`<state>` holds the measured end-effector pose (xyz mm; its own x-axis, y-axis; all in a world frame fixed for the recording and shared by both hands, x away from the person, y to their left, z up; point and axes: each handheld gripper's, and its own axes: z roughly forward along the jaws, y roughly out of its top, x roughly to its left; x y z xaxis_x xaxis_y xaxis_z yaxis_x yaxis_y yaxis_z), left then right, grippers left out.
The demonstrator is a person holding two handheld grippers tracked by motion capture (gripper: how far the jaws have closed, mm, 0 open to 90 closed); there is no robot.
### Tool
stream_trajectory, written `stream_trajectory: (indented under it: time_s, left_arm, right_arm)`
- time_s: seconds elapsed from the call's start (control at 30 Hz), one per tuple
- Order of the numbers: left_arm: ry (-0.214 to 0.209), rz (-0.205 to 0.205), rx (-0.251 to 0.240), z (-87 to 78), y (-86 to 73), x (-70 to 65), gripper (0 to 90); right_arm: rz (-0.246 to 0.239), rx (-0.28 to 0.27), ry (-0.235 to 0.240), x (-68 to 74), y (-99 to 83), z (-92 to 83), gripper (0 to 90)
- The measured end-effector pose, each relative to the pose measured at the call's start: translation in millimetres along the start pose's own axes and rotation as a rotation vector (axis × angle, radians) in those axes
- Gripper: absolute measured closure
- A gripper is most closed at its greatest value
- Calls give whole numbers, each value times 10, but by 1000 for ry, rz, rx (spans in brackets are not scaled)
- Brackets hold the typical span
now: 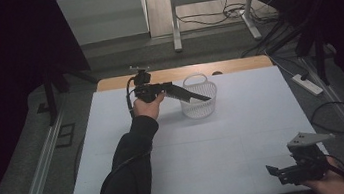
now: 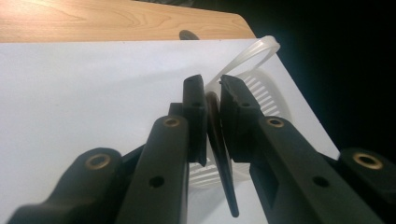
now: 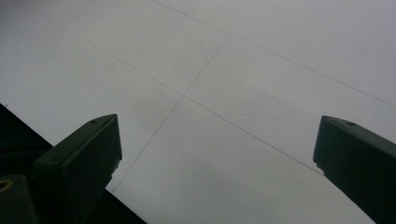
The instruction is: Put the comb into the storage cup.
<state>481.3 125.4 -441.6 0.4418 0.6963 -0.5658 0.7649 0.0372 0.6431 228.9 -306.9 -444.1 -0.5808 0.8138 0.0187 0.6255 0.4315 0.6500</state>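
Note:
A white slatted basket (image 1: 201,107) with a loop handle stands at the back middle of the white table top (image 1: 217,151). My left gripper (image 1: 201,96) reaches over the basket's rim from the left. In the left gripper view its jaws stand almost together (image 2: 212,84) with a thin dark flat piece (image 2: 219,154) pinched between the pads. The piece slants down below the jaws, over the basket (image 2: 266,93). What the piece is I cannot tell. My right gripper (image 1: 274,172) rests at the table's near right corner, open (image 3: 217,140), with bare white surface between its jaws.
A wooden strip (image 1: 182,72) runs along the table's far edge, with a small dark hole (image 2: 187,34) in it. A power strip (image 1: 307,84) and cables lie on the floor to the right. Table legs (image 1: 175,21) stand beyond.

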Motion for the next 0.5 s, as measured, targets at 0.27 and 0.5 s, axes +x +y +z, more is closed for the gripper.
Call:
stream_trajectory:
  time_s: [0.27, 0.5]
  left_arm:
    - [31, 4, 2, 6, -17, 26, 770]
    - [55, 13, 4, -5, -15, 29, 747]
  right_arm:
    - [-2, 1, -1, 2, 0, 0, 13]
    - [-4, 1, -2, 4, 0, 0, 14]
